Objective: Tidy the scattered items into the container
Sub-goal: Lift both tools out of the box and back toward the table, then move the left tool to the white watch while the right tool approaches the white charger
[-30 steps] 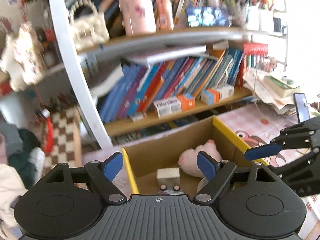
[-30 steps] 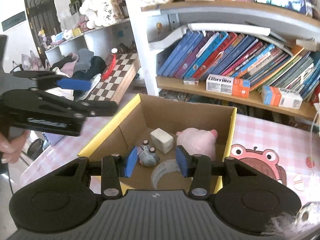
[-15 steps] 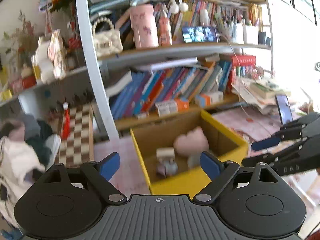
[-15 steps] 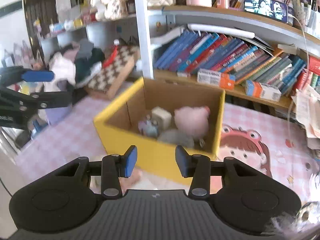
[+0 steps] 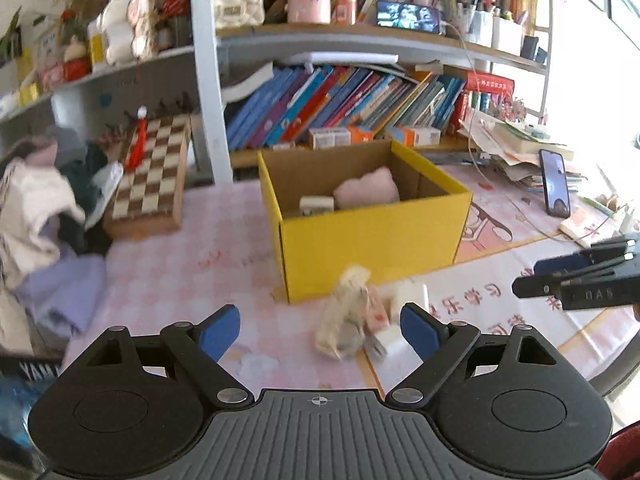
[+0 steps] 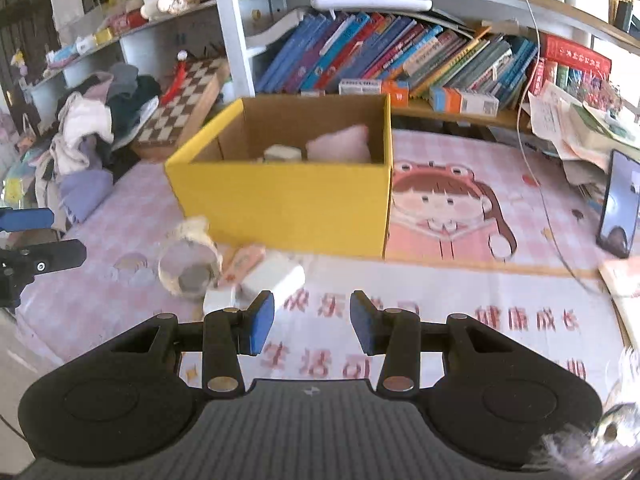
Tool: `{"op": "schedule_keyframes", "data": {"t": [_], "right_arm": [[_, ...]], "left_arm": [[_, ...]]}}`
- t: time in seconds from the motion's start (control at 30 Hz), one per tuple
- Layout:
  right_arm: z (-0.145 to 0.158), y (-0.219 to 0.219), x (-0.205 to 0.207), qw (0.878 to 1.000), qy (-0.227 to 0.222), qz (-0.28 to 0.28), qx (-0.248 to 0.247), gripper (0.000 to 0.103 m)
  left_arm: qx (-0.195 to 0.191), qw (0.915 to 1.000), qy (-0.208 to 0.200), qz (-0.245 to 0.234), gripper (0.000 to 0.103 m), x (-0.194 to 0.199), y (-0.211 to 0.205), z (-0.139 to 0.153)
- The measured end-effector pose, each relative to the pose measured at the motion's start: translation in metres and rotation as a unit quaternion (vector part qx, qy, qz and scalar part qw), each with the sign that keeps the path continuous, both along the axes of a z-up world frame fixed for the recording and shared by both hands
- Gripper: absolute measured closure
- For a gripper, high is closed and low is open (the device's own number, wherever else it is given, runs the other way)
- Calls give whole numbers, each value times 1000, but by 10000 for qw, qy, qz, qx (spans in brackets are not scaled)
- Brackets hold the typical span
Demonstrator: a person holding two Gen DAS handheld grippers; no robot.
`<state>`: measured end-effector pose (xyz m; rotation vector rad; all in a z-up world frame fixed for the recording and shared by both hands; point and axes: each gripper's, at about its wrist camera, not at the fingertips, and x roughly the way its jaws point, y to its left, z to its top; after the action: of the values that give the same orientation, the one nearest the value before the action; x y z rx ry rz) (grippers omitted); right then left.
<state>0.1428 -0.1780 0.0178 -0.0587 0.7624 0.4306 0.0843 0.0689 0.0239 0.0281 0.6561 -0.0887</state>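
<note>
A yellow cardboard box [image 5: 372, 240] [image 6: 280, 204] stands on the pink table mat. Inside it lie a pink plush [image 5: 368, 192] [image 6: 340, 144] and a white block [image 5: 317, 203] [image 6: 282, 153]. In front of the box lie a cream fluffy toy [image 5: 346, 320] [image 6: 188, 258], a pink packet [image 6: 244, 260] and white blocks [image 5: 410, 298] [image 6: 274, 278]. My left gripper [image 5: 320, 330] is open and empty, above and short of these items. My right gripper [image 6: 312, 322] is open and empty, just right of the white blocks. Each gripper shows at the edge of the other's view.
A bookshelf with leaning books [image 5: 340, 104] stands behind the box. A chessboard [image 5: 150, 176] and a clothes pile [image 5: 36, 208] lie at the left. A phone [image 5: 554, 188] and stacked papers [image 5: 516, 140] sit at the right.
Both grippers have pulled back from over the box toward the table's front. The scattered items in front of the box have come into view.
</note>
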Motion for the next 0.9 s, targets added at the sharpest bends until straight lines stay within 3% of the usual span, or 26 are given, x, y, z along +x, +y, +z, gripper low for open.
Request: {"op": "schedule_keyframes", "data": {"t": [0.3, 0.57, 0.9], "right_arm": [[-19, 18, -35, 9989, 38, 337, -309, 63], [-31, 37, -58, 9953, -106, 776, -567, 63], [-37, 38, -50, 9961, 28, 745, -474, 59]], "left_arm": [[-190, 9994, 91, 291, 13, -20, -11, -23], [56, 9994, 244, 238, 13, -29, -30, -39], [285, 9991, 276, 175, 13, -26, -34, -43]]}}
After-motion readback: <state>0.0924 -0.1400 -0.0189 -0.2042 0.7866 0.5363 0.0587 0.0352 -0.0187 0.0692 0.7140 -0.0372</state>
